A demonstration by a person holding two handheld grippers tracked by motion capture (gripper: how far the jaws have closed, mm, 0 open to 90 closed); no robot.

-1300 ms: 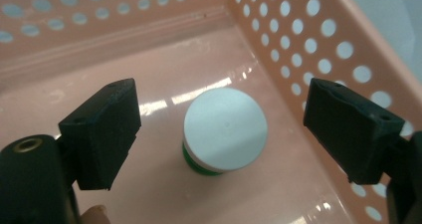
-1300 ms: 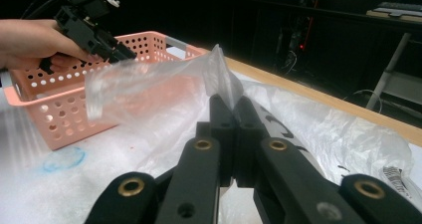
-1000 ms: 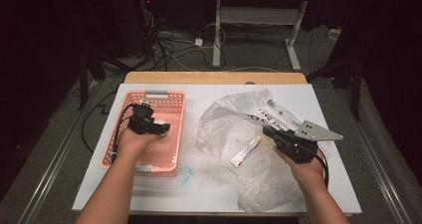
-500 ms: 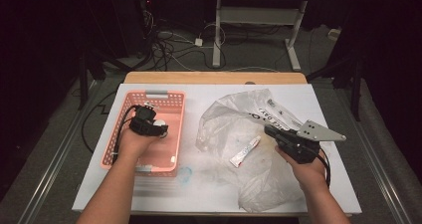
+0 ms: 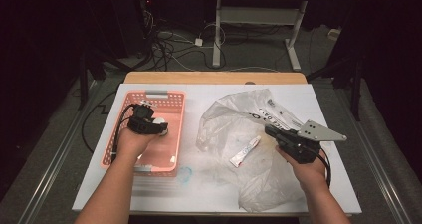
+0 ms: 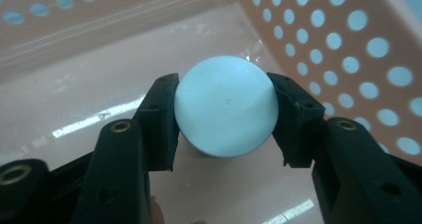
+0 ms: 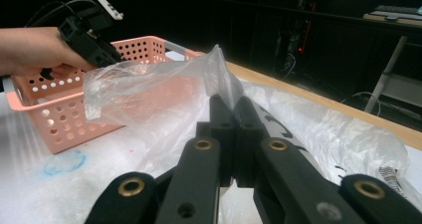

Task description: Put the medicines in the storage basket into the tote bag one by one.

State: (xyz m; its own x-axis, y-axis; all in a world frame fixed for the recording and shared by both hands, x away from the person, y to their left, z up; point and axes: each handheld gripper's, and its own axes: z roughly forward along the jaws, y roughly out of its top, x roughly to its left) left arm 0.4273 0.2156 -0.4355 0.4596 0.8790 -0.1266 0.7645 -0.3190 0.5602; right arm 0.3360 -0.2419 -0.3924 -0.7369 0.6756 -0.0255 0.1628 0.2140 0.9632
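Observation:
In the left gripper view my left gripper (image 6: 225, 115) is shut on a round white lid or ball (image 6: 225, 109). Its jaws have just been closing on it, and both pads press its sides just above the floor of the pink perforated basket (image 6: 348, 30). The high view shows that gripper (image 5: 149, 127) inside the basket (image 5: 149, 93) at the table's left. My right gripper (image 7: 233, 109) is shut on a fold of the clear plastic bag (image 7: 164, 79), pinching it up off the table. In the high view it (image 5: 269, 131) sits at the bag's (image 5: 239, 119) right side.
A white tube (image 5: 245, 151) lies within the bag near its middle. A faint blue ring mark (image 5: 185, 174) is on the white tabletop (image 5: 199, 194) in front of the basket. The wooden table edge (image 5: 214, 77) runs along the back, with cables and desk legs on the floor beyond.

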